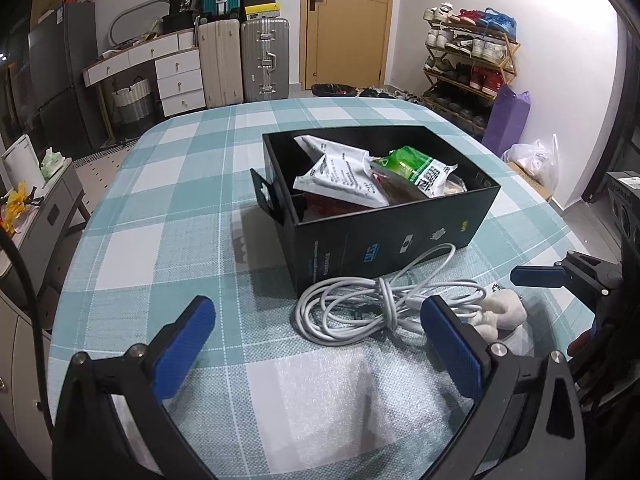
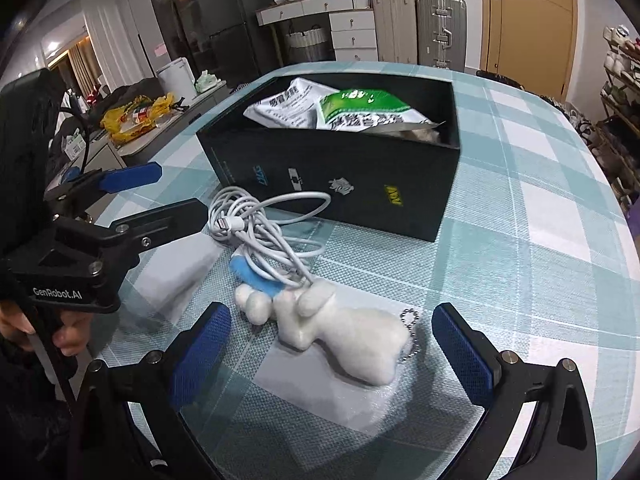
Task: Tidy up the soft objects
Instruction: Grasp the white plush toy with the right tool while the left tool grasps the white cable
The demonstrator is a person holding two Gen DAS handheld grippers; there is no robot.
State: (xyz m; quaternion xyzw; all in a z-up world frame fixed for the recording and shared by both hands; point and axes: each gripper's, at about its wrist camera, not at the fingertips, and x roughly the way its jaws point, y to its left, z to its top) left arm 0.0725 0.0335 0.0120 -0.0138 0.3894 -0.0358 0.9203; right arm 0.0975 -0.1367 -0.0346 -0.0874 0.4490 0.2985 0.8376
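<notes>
Several soft packets already lie in the black cardboard box; the coiled white cable and white plush keychain toy wait on the checked tabletop (beside the box). The right gripper straddles the toy, wide open, empty; the left gripper likewise gapes, holding nothing.

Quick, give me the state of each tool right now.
Left tool: open, holding nothing, above the white cable.
Right tool: open, holding nothing, straddling the white plush toy.

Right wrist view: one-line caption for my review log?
Open right gripper faces a white plush toy on the checked table, coiled white cable and filled black box beyond.
</notes>
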